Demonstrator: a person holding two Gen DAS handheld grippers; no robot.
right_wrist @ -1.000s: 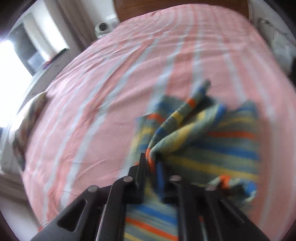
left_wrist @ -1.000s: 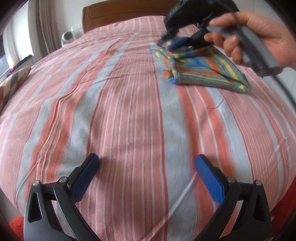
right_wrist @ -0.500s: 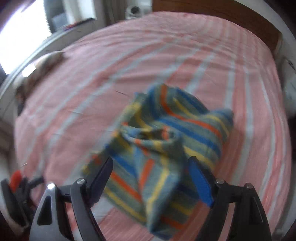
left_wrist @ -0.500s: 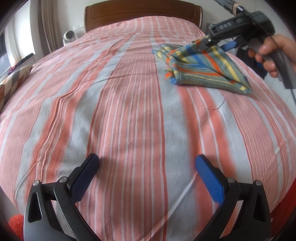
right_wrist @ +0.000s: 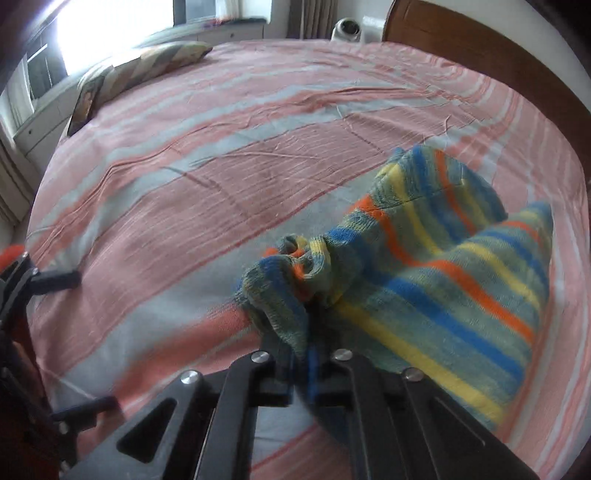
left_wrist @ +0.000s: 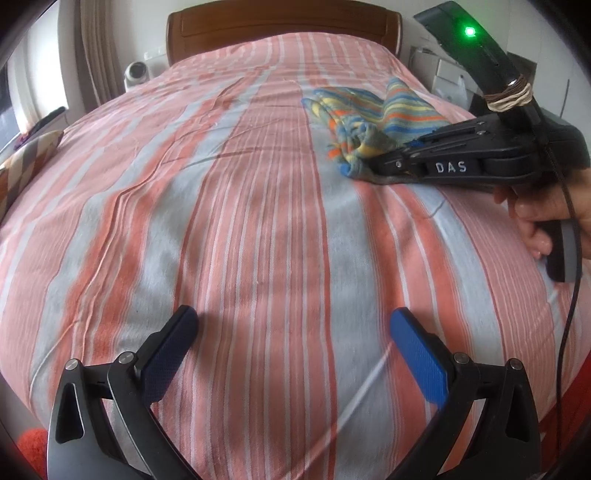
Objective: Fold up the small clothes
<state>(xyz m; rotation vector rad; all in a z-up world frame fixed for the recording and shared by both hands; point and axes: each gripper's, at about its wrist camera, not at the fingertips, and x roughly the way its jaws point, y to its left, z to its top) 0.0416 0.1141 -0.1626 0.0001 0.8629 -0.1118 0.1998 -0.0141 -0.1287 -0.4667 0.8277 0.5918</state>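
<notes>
Knitted, soft and light, the striped garment (right_wrist: 436,266) lies right of centre on the bed (right_wrist: 221,166); expect sagging. Your right gripper (right_wrist: 308,354) is closing on its bunched hem, a sound hold. Left gripper (left_wrist: 291,354) stands apart, empty.

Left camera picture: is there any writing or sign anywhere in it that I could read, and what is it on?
"DAS": pale capital letters on the black side of the right gripper, which is closing on the striped knit garment.
No other words or numbers are readable. A green light glows on the dark device above it, but it carries no text.
</notes>
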